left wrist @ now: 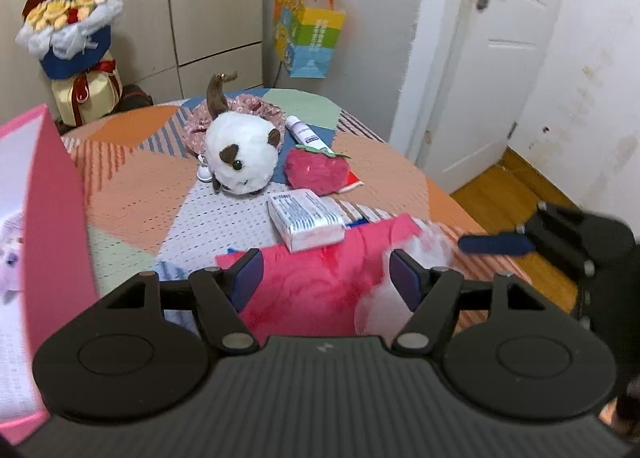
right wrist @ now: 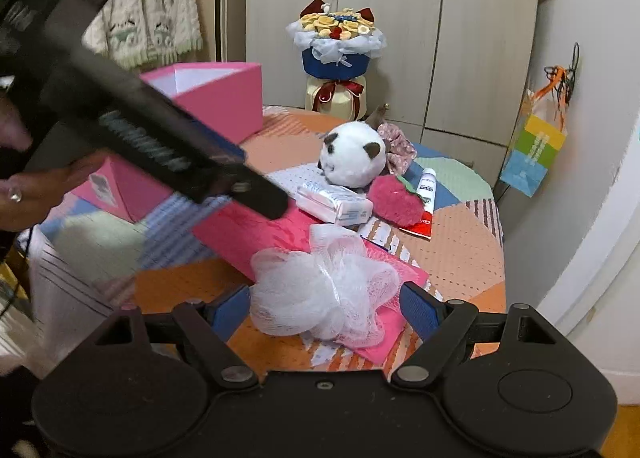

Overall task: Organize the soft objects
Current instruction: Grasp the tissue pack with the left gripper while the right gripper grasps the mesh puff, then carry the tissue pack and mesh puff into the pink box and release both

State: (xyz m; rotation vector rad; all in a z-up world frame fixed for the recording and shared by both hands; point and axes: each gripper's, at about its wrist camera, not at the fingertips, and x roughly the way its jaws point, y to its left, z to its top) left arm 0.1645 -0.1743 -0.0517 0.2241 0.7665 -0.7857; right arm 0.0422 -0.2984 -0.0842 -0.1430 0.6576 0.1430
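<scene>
A white mesh bath pouf (right wrist: 324,290) lies on a pink cloth (right wrist: 248,234) near the table's front. My right gripper (right wrist: 324,308) is open, its jaws on either side of the pouf. My left gripper (left wrist: 326,278) is open just above the pink cloth (left wrist: 316,282), with the pouf (left wrist: 424,246) at its right finger. A white plush animal (left wrist: 240,158) and a red plush strawberry (left wrist: 316,172) sit farther back. A pink box (right wrist: 208,98) stands open at the left; a pale plush (left wrist: 10,258) shows inside it.
A white packet (left wrist: 306,218) and a white tube (left wrist: 304,132) lie by the plush toys on the patchwork table cover (left wrist: 132,186). A floral fabric piece (left wrist: 236,108) lies behind the plush animal. A bouquet (right wrist: 340,38) stands behind the table. A door (left wrist: 492,58) is at the right.
</scene>
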